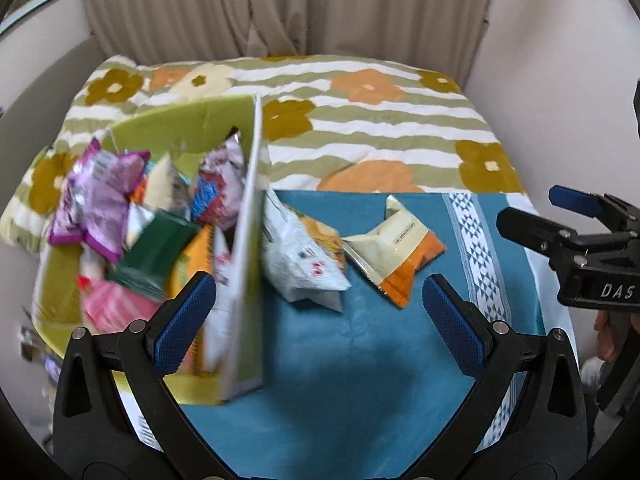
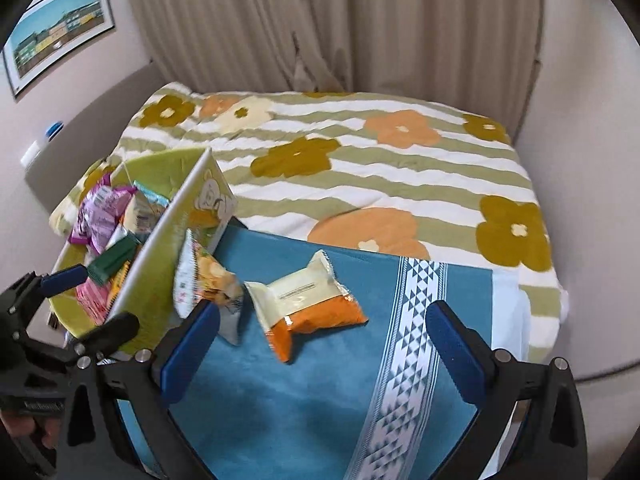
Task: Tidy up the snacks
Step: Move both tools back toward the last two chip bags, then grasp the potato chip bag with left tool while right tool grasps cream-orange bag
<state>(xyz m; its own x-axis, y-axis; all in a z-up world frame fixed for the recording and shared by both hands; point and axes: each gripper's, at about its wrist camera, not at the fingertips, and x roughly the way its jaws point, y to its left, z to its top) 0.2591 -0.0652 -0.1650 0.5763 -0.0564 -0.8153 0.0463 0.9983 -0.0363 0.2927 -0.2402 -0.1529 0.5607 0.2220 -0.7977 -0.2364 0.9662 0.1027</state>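
Note:
A green box (image 1: 168, 120) (image 2: 160, 168) on the left holds several snack packets: a purple one (image 1: 96, 196), a dark green one (image 1: 156, 252), a pink one (image 1: 116, 304). Two packets lie on the blue cloth (image 1: 340, 380) (image 2: 280, 400) beside the box: a white one (image 1: 300, 264) (image 2: 200, 276) leaning against the box wall, and a cream-and-orange one (image 1: 396, 252) (image 2: 308, 300). My left gripper (image 1: 320, 320) hovers open over the cloth near the box's right wall, holding nothing. My right gripper (image 2: 324, 344) is open and empty, just in front of the cream-and-orange packet.
The cloth lies on a bed with a striped floral quilt (image 1: 380, 120) (image 2: 380, 168). Beige curtains (image 2: 320, 20) hang behind. A framed picture (image 2: 60, 28) is on the left wall. The right gripper's body (image 1: 580, 248) shows at the right edge of the left wrist view.

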